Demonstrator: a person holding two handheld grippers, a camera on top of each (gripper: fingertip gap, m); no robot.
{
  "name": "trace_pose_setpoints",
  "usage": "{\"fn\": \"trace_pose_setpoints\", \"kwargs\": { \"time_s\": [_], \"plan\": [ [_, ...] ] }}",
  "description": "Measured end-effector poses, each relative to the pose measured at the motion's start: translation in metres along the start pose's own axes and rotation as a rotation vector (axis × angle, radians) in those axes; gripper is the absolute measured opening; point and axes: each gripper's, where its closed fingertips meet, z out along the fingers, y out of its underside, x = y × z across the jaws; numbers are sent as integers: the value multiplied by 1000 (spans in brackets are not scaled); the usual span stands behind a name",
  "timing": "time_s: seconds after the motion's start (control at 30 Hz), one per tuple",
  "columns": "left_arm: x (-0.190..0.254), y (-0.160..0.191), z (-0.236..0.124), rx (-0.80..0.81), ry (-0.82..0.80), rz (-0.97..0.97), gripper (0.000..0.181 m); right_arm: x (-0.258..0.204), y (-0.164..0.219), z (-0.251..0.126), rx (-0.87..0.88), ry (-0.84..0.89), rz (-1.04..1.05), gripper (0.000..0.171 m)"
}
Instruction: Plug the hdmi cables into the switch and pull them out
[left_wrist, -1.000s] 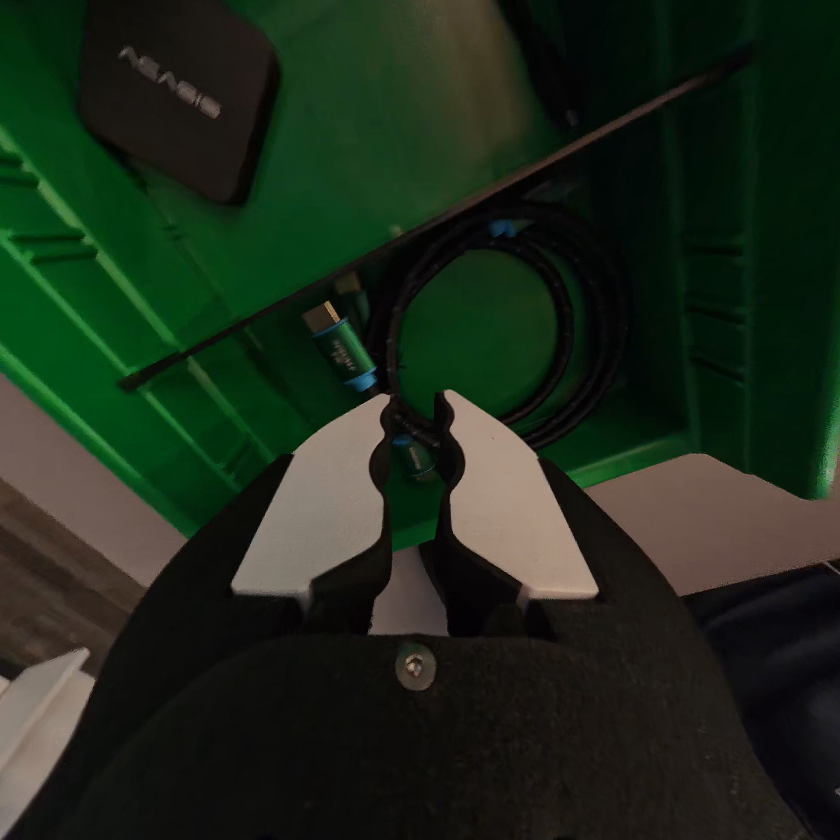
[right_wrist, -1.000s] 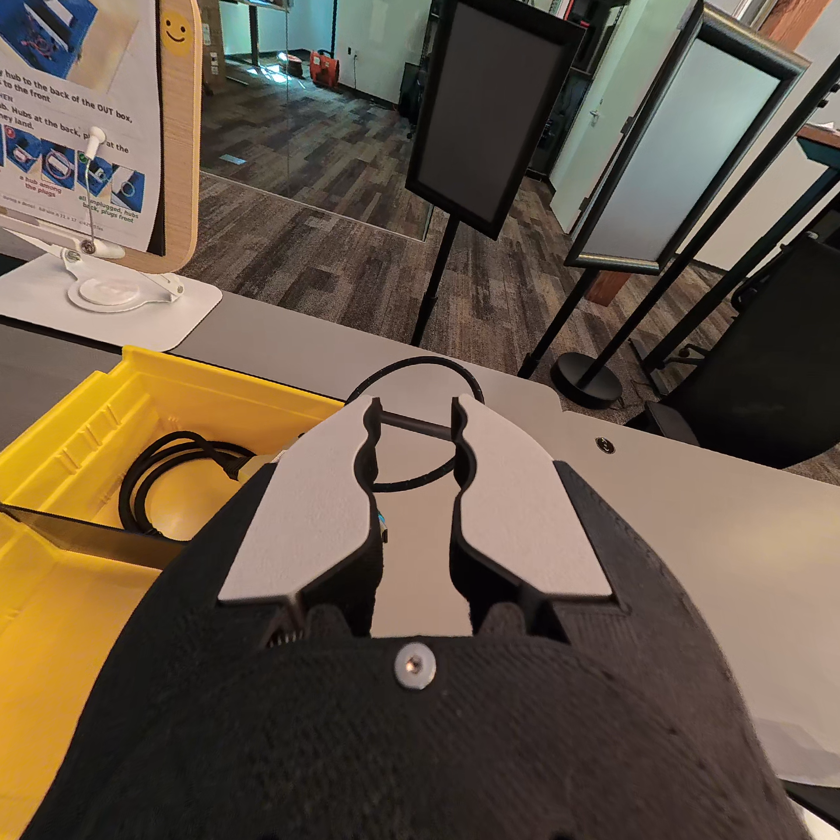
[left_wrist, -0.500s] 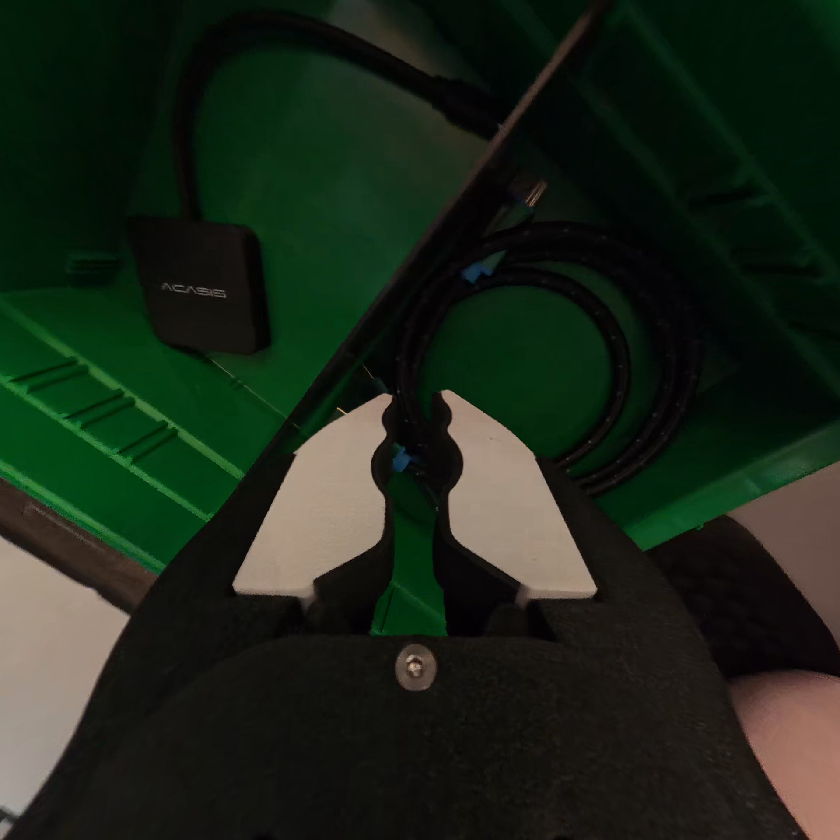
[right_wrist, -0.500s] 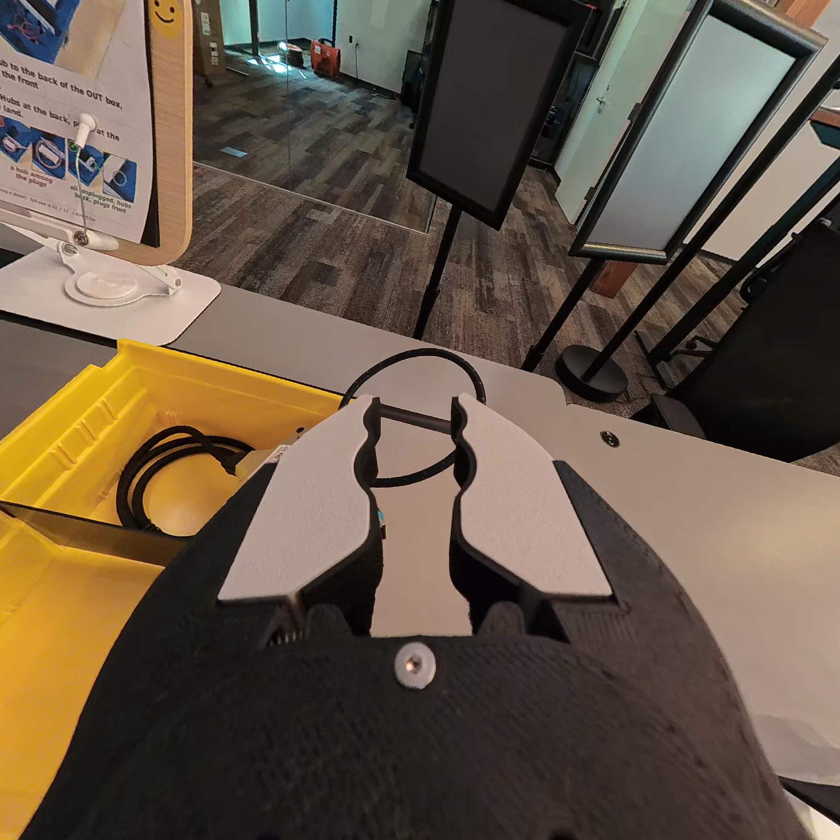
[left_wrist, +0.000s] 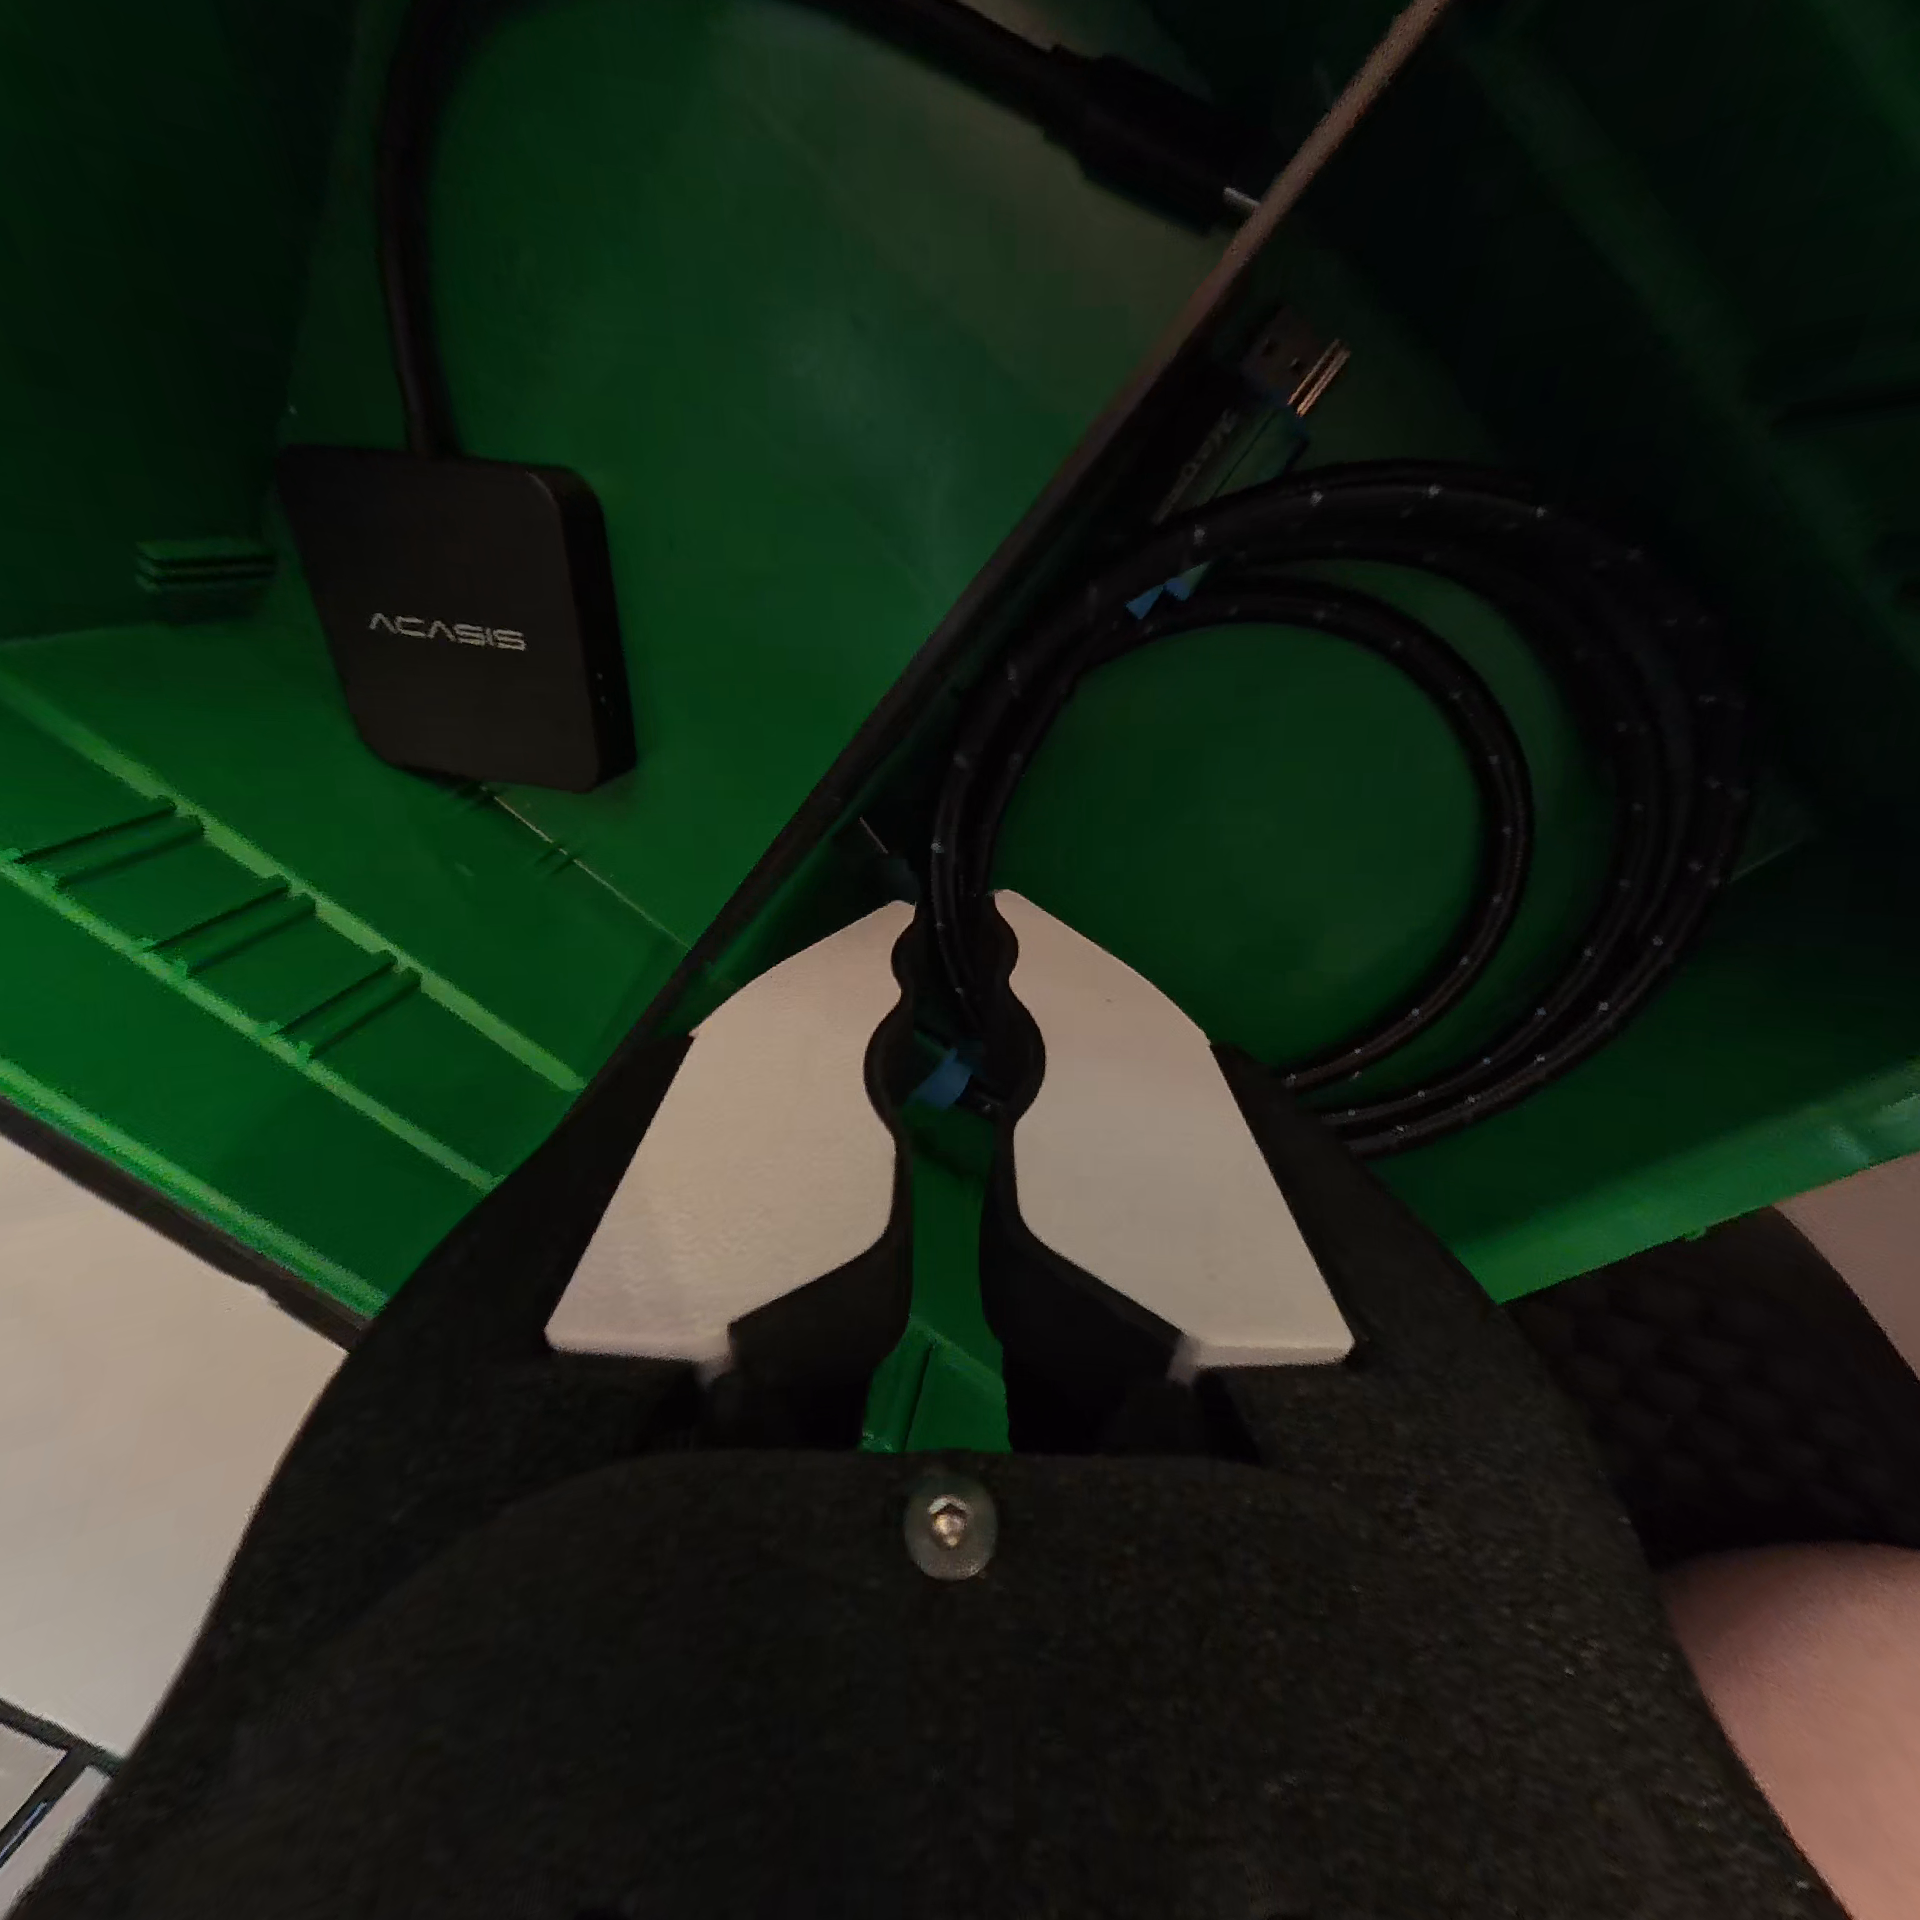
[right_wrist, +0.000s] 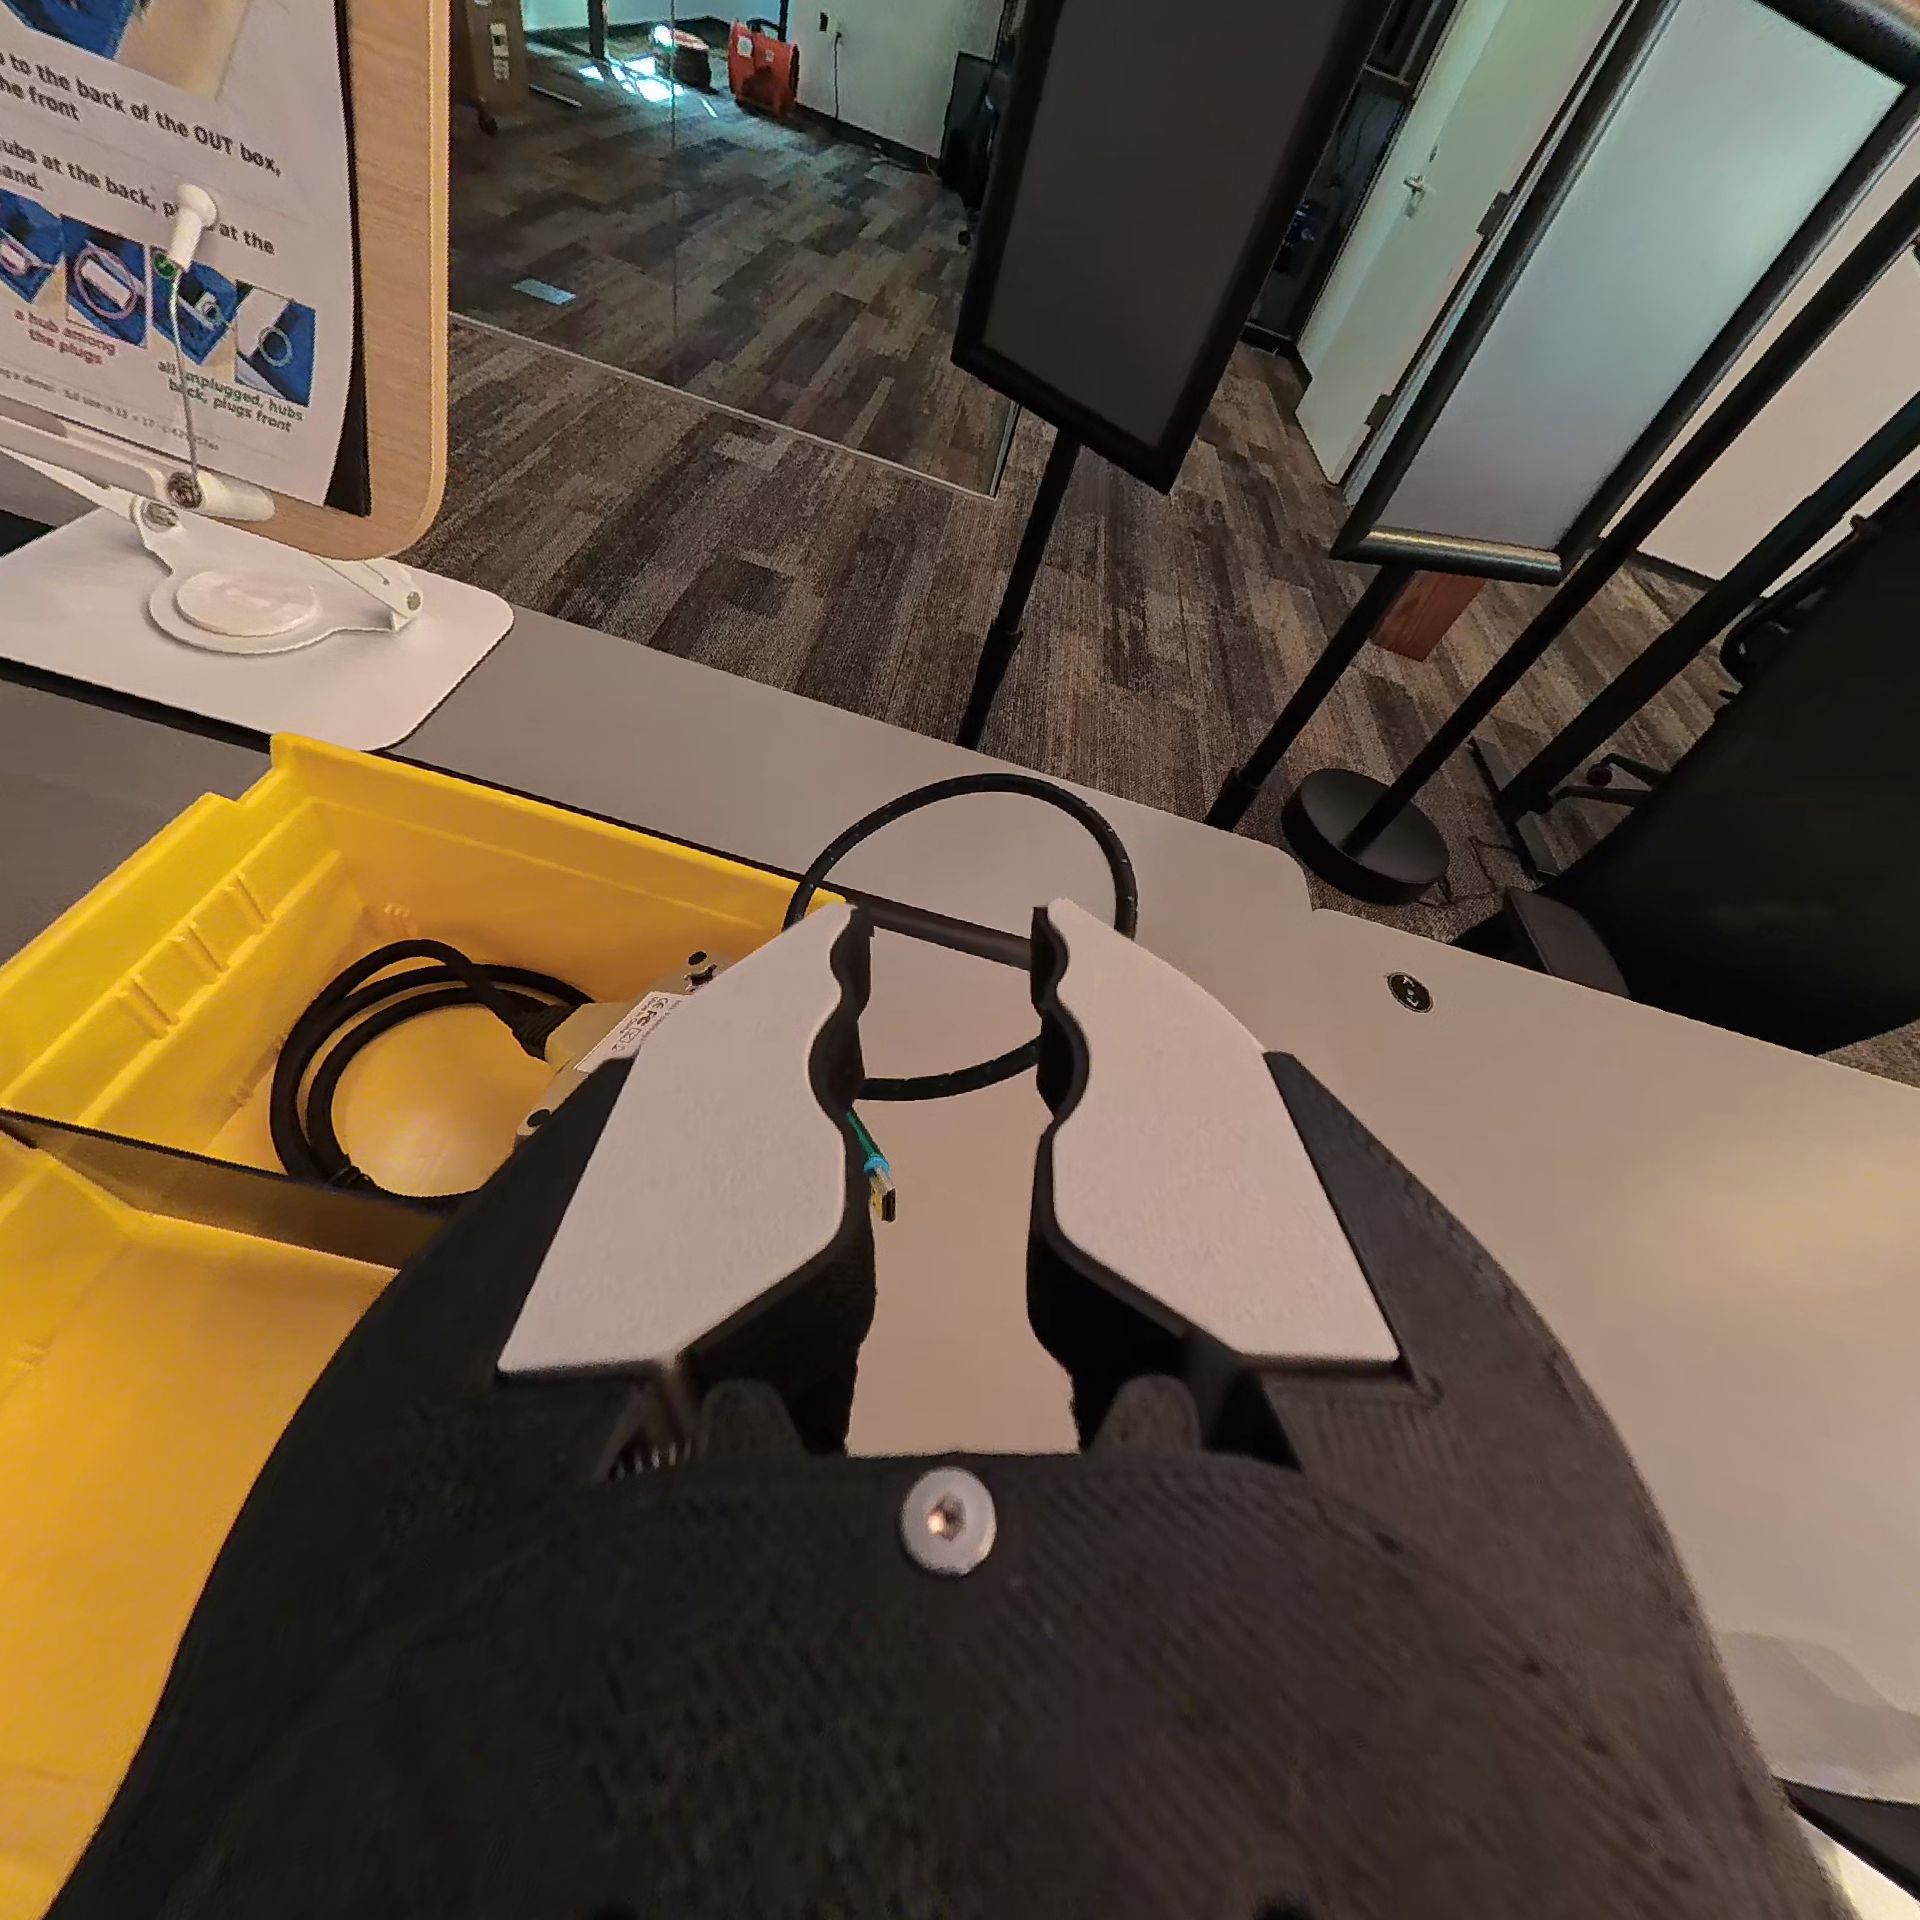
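Note:
In the left wrist view, a green bin (left_wrist: 727, 312) is split by a dark divider (left_wrist: 1039, 540). A black square switch (left_wrist: 468, 613) with its lead lies in the left part. A coiled black braided HDMI cable (left_wrist: 1507, 727) lies in the right part, with one plug (left_wrist: 1288, 364) at the far side. My left gripper (left_wrist: 954, 904) is shut on strands of this coil, just ahead of a blue tie (left_wrist: 940, 1081). My right gripper (right_wrist: 945, 914) is open above the grey table (right_wrist: 1558, 1247). A loose black cable loop (right_wrist: 977, 784) and its green-blue plug (right_wrist: 881, 1184) lie below it.
A yellow bin (right_wrist: 468, 821) stands to the left of the right gripper and holds a silver hub (right_wrist: 613, 1029) and a coiled black cable (right_wrist: 322, 1039). An instruction sign on a stand (right_wrist: 208, 312) is at the far left. A person's arm (left_wrist: 1818, 1662) is at the lower right. The gap from one gripper's tips to the other's is roughly 65 centimetres. To the plug (left_wrist: 1288, 364): left tips about 9 centimetres, right tips about 55 centimetres.
The left gripper swung over the green bin and dropped toward the coil. Its fingers narrowed until they closed on the cable strands. The right gripper only drifted slightly and stayed open.

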Motion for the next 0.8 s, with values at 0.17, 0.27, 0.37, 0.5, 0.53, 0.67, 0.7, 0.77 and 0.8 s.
{"fn": "trace_pose_setpoints", "kwargs": {
  "time_s": [0.17,0.27,0.37,0.5,0.53,0.67,0.7,0.77,0.8],
  "plan": [
    [-9,5,-21,27,-75,-25,7,-1,0,0,-6,-1,-10,31],
    [-19,8,-49,93,-166,-49,7,-1,-1,-1,0,1,-10,31],
    [-25,6,-84,192,-266,-73,7,0,-1,-2,3,3,-10,31],
    [-25,-6,-138,361,-425,-66,7,0,-2,-3,4,7,-12,31],
    [-22,-12,-154,418,-467,-61,7,0,-2,-3,6,6,-12,31],
    [7,-44,-214,681,-536,-43,7,1,-3,-5,8,8,-13,31],
    [22,-53,-220,718,-501,-18,7,1,-3,-5,8,9,-14,31],
    [55,-72,-224,759,-419,52,7,2,-3,-6,6,13,-15,31],
    [72,-83,-221,760,-375,89,7,2,-3,-6,6,12,-15,31]
  ]
}}
